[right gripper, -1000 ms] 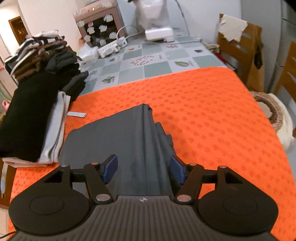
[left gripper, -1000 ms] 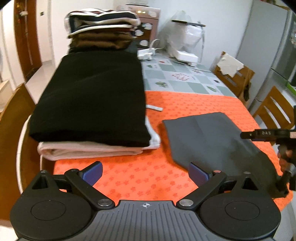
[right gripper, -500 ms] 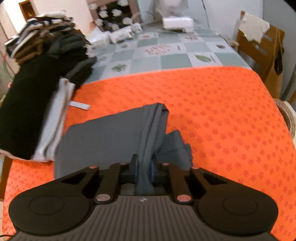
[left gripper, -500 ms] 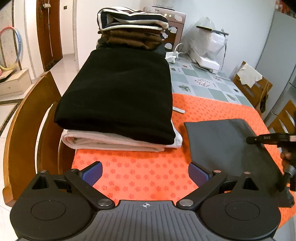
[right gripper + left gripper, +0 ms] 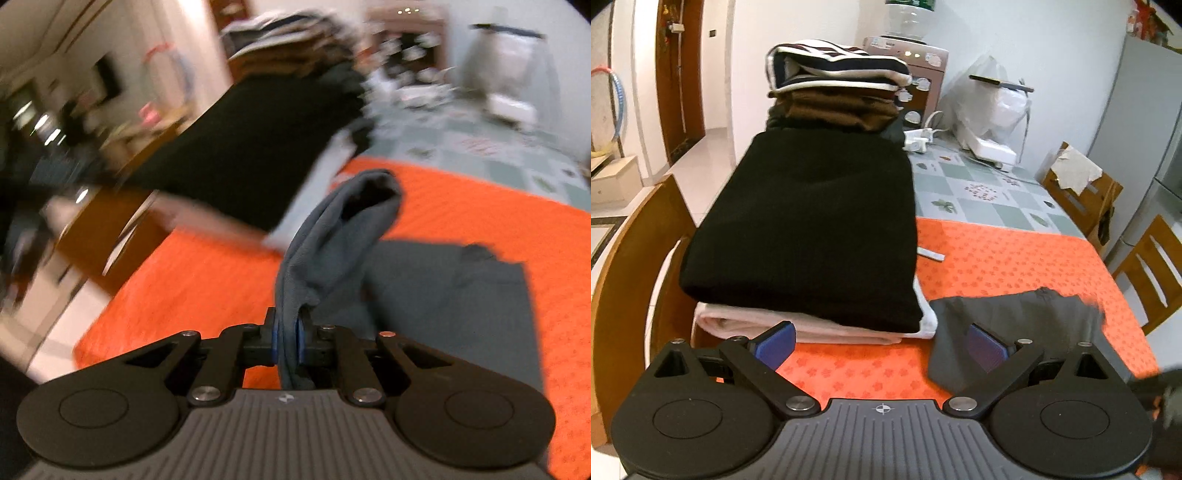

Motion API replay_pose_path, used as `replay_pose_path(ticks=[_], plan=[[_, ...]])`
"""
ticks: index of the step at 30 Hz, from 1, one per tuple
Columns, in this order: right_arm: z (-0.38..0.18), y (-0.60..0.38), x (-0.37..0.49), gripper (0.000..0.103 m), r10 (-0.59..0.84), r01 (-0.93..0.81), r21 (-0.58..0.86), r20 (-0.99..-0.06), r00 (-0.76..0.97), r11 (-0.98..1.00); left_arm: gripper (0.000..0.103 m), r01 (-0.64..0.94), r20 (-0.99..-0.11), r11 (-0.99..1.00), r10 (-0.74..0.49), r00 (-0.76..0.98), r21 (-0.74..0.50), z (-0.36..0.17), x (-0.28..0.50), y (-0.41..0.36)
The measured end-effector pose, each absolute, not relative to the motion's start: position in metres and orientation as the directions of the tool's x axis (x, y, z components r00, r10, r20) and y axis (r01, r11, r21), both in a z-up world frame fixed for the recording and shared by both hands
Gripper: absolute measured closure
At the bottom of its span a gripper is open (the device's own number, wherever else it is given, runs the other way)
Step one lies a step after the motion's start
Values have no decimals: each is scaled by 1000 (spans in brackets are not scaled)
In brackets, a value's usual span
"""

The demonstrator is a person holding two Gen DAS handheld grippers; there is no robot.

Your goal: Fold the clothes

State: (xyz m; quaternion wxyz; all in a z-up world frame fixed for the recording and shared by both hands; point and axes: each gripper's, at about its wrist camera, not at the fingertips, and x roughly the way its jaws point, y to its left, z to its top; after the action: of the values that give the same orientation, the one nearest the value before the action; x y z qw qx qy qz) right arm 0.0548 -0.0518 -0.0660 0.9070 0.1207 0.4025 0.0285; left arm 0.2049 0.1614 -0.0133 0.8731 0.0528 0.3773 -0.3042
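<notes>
grey garment (image 5: 443, 288) lies half-folded on the orange tablecloth (image 5: 480, 206), just beside the stack of folded clothes (image 5: 812, 229). right gripper (image 5: 286, 341), clenched on a lifted fold, should carry it across evenly so the edges meet. left gripper (image 5: 882, 341) hovers low, released, near the garment's corner.

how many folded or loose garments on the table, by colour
black: 1, the black garment
white: 1, the white garment under it
brown: 1, the brown garment
striped: 1, the striped garment
grey: 1, the grey garment, pinched in the right hand-held gripper
total: 5 that I can separate; the far pile may hide more
</notes>
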Motion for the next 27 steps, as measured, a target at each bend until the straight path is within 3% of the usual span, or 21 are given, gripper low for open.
replay_pose_path(ticks=[5,11,15,18,22,27], plan=[[-74,-31,41,85,218,-35,248,-767,603,968,4,603,-700,785,-509,500,-140,-19,201,151],[-47,-45,11,81,195,5,255,-752,630,967,4,644,-708,748,-542,453,-160,-25,193,135],[-31,-68,-15,70,119,93,236,-746,655,967,4,672,-704,718,-572,420,-183,-26,186,121],[-27,-91,-26,69,41,178,208,-751,658,962,3,692,-703,693,-595,390,-203,-28,179,110],[-31,-126,-34,60,-83,315,160,-768,635,935,3,720,-705,658,-617,349,-219,-32,164,94],[-45,-168,-33,51,-134,397,166,-768,626,903,1,737,-708,639,-625,330,-221,-35,140,75]])
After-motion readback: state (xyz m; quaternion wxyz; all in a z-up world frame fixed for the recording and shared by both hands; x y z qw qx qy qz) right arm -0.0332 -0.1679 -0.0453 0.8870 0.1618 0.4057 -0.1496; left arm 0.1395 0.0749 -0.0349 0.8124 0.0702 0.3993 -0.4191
